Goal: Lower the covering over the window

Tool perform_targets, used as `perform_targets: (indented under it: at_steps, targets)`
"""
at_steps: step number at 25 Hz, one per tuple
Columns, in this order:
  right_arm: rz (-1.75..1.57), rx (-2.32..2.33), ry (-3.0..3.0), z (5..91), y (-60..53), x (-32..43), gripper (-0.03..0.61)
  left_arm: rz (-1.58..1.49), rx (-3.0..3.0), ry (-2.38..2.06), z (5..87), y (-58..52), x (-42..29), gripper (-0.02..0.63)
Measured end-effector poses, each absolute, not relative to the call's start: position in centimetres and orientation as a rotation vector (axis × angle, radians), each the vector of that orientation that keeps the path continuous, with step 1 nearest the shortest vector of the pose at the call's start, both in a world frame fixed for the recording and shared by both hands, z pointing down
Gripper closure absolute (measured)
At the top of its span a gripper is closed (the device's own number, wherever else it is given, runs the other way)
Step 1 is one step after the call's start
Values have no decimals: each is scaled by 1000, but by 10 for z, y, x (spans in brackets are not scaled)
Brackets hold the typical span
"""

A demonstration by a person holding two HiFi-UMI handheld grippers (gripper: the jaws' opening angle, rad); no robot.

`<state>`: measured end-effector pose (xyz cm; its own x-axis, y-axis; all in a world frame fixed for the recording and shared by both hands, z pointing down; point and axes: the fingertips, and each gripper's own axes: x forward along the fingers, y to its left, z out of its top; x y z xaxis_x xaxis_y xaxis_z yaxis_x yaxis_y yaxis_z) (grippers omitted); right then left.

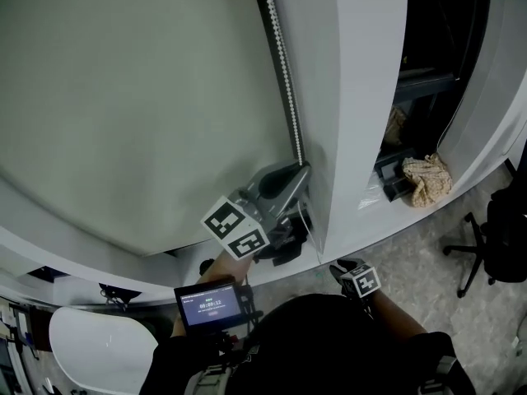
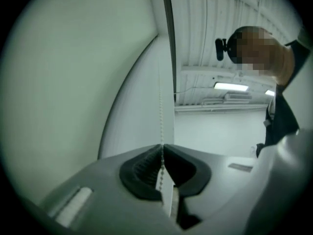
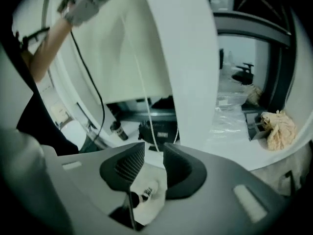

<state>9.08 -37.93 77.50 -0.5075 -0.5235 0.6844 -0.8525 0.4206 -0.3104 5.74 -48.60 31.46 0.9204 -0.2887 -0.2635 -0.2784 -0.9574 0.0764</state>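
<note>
Roller blind (image 1: 123,97), pale and broad, covers most of the window, with its lower edge already low in the head view. Left hand-held gripper (image 2: 162,148) is clenched on the bead chain (image 2: 160,116) at the blind's right edge. Right hand-held gripper (image 3: 152,148) hangs lower, released, with its jaws apart and a strand of the chain just ahead of them. Step in hand, judged: hand-over-hand pulling. The next move probably calls for the right to close on a strand before the left lets go.

surface: white sill (image 1: 350,227) | on it: 1 crumpled beige cloth (image 1: 428,179), 1 dark object (image 1: 395,181), 1 clear plastic sheet (image 1: 369,197) | floor (image 1: 412,271): 1 office chair (image 1: 484,245)
</note>
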Motion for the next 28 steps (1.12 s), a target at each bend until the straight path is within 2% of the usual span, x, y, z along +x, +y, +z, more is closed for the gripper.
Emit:
perform_targets:
  at_steps: [3, 6, 9, 14, 18, 23, 24, 25, 28]
  targets:
    - [843, 1430, -2443, 682, -400, 115, 457, -325, 2991, -507, 370, -495, 52, 601]
    - [659, 1603, -2699, 567, -414, 127, 459, -207, 2921, -527, 431, -488, 52, 601]
    - [350, 1612, -2918, 450, -426, 116, 463, -119, 2847, -530, 481, -474, 56, 601]
    - [-34, 1558, -3054, 326, -433, 89, 469, 32, 2795, -505, 546, -443, 66, 601]
    - [-113, 1486, -3053, 293, -451, 67, 463, 100, 2734, -502, 583, -435, 72, 601]
    - [-134, 1472, -3012, 272, -467, 44, 462, 89, 2702, -463, 588, -423, 75, 601]
    - [-144, 1468, -2989, 272, -470, 41, 479, 88, 2703, -448, 587, -420, 77, 601]
    - [-162, 1469, -2963, 273, -473, 39, 554, 88, 2706, -432, 586, -417, 79, 601]
    - [-276, 1500, -2875, 274, -476, 41, 561, 77, 2743, -408, 585, -411, 78, 601]
